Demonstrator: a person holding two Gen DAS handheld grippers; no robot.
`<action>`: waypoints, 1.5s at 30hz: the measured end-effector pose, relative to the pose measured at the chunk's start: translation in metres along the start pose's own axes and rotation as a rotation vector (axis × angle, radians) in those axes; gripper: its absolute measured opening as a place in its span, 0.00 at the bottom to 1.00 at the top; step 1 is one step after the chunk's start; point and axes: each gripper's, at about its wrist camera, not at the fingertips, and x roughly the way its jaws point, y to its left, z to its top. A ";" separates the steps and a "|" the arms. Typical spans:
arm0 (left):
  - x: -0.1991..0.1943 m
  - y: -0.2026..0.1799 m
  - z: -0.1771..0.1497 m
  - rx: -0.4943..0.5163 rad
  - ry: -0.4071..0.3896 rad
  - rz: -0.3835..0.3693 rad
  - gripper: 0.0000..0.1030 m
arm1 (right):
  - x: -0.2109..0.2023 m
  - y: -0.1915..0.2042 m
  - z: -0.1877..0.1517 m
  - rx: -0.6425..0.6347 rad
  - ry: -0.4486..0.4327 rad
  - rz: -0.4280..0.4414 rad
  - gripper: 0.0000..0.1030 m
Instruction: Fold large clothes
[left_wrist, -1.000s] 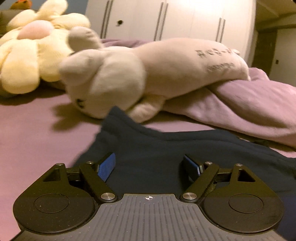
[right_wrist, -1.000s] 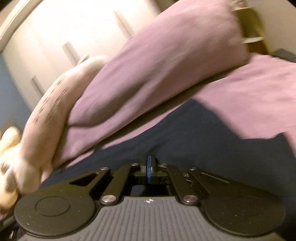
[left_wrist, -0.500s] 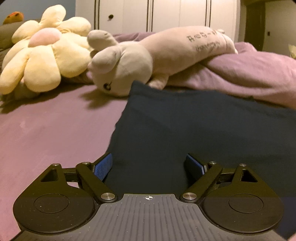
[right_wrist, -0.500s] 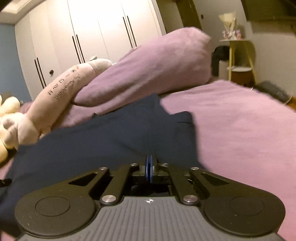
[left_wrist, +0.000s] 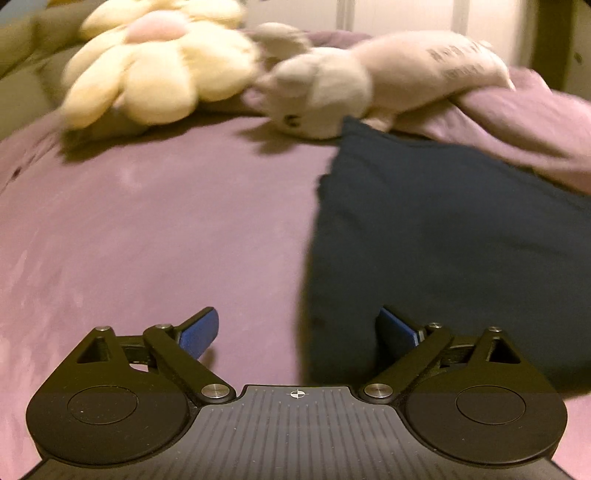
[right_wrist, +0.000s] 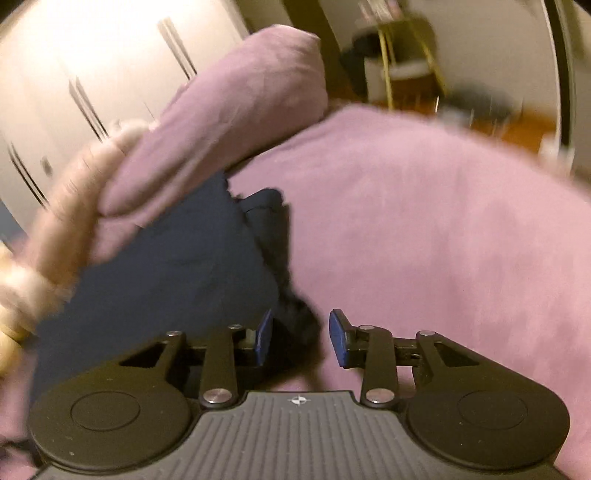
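**Both tongs spread over the dark garment on the bed**

Left tongs: spread wide, gripping nothing, blue pads well apart. Left pad over bare purple bed sheet, right pad over the near left edge of the navy garment. Hard to tell whether either pad touches the cloth.

Right tongs: parted, nothing clamped between the blue pads. Left pad against or just above the garment's right edge, a dark bunched fold of it sitting in the gap; right pad over bare sheet.

Garment: lying flat on the bed, spread between the two tongs, far edge tucked against the rolled purple duvet and just beside the beige plush rabbit. Right side with a loose flap folded over near the duvet.

Farther out, in the left view: rabbit lying on its side, printed text on its body, partly resting on the duvet; yellow flower-shaped plush beside its head. White wardrobe doors behind. In the right view, blurred: a small yellow-legged side table beyond the bed.
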 end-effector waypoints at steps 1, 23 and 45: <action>-0.005 0.008 -0.003 -0.033 0.011 -0.004 0.94 | -0.001 -0.006 -0.003 0.044 0.018 0.034 0.44; 0.038 0.032 -0.003 -0.630 0.204 -0.414 0.91 | 0.077 -0.028 -0.009 0.573 0.108 0.244 0.53; -0.071 0.049 0.006 -0.460 0.115 -0.569 0.34 | -0.041 -0.004 -0.012 0.145 0.067 0.147 0.23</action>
